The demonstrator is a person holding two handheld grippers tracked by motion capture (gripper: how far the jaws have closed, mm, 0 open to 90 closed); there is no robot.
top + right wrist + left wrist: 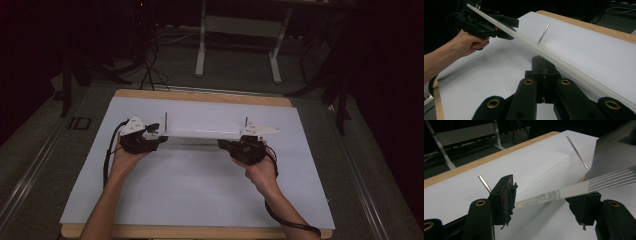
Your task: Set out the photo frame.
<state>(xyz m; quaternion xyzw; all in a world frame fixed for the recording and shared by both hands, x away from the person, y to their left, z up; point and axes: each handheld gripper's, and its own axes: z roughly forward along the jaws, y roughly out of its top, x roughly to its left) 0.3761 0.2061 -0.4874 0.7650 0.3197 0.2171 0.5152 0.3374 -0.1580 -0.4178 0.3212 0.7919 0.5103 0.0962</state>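
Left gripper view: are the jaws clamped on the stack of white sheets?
No: the left gripper has its jaws apart, and the edge of the stack of white sheets runs between them with a gap at the left pad.

Room super dim from my spot, floor and everything beyond table edge near black toward 12 o'clock. White table sheet [200,190] is brightest thing, evenly lit, no hard glare. Soft thin shadow under white strip [202,132]. High view grainy, soft. In my left gripper view, strip's end toward 3 o'clock streaky, blurred.
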